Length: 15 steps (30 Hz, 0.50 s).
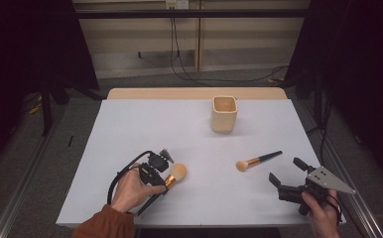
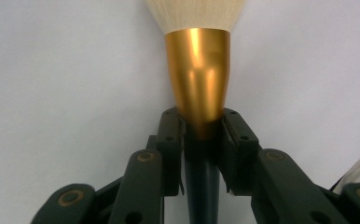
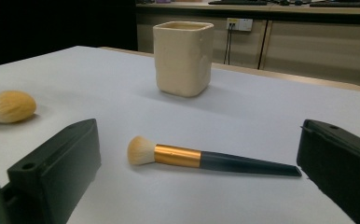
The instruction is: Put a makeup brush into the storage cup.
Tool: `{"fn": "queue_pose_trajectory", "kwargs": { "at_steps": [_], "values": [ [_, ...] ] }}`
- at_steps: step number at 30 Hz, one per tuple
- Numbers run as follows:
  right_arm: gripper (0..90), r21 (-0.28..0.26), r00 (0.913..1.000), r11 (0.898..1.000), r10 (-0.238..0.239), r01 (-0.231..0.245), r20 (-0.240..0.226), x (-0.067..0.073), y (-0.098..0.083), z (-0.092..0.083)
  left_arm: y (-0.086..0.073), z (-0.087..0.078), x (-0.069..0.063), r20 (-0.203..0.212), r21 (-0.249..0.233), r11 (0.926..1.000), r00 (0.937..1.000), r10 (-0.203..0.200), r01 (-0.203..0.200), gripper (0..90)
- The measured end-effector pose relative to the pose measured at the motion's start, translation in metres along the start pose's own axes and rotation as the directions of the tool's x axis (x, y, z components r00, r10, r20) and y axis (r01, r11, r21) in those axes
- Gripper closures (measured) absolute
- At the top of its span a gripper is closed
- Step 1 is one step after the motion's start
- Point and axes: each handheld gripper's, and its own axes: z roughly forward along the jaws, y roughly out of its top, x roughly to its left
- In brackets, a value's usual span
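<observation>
Down at the near edge of the table (image 1: pixel 130 124): left gripper (image 1: pixel 165 181) clamped on the big brush (image 1: pixel 175 174), pads pinching right where the gold ferrule meets the dark handle. Seen from the left gripper view, big brush (image 2: pixel 197 74) sticking straight out between the jaws, pale bristles forward. Low over the white surface, bristle head barely off it or resting, hard to tell which.

Over on the near right: right gripper (image 1: pixel 285 173) spread wide, nothing between its jaws, parked just short of the small brush (image 1: pixel 258 160). Small brush (image 3: pixel 206 158) lying flat on the table, bristles toward the left gripper, untouched.

Farther back, mid-table: cream cup (image 1: pixel 224 113) standing upright, open top, looking empty, well apart from both brushes.

So, by the look of it: one brush gripped, none in the cup. Left to do, likely: lift, carry, drop in, then the second brush.
</observation>
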Motion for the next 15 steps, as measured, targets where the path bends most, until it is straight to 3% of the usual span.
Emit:
{"fn": "queue_pose_trajectory", "kwargs": {
  "at_steps": [5, 9, 10, 12, 15],
  "values": [
    [0.0, 0.000, 1.0000, 1.000, 0.002, -0.002, 0.001, 0.000, 0.000, 0.000, -0.004, -0.008, 0.002, 0.032, -0.074, 0.9972, 0.9995, -0.005, 0.008, 71.9],
    [0.0, -0.001, 1.0000, 1.000, 0.000, 0.000, 0.000, 0.000, 0.000, 0.000, -0.005, -0.011, 0.004, 0.077, -0.105, 0.9944, 0.9970, 0.001, 0.007, 71.9],
    [0.0, -0.001, 1.0000, 1.000, -0.001, 0.001, 0.000, 0.000, 0.000, 0.000, -0.005, -0.013, 0.004, 0.070, -0.115, 0.9934, 0.9975, 0.005, 0.003, 71.9],
    [0.0, 0.000, 1.0000, 1.000, 0.000, 0.000, -0.001, 0.001, 0.000, 0.000, -0.006, -0.015, 0.003, 0.062, -0.159, 0.9872, 0.9981, -0.001, 0.011, 71.9],
    [0.0, 0.001, 1.0000, 1.000, -0.001, 0.001, -0.003, 0.001, 0.000, 0.000, -0.007, -0.017, 0.003, 0.071, -0.213, 0.9769, 0.9969, 0.035, -0.019, 71.9]
  ]
}}
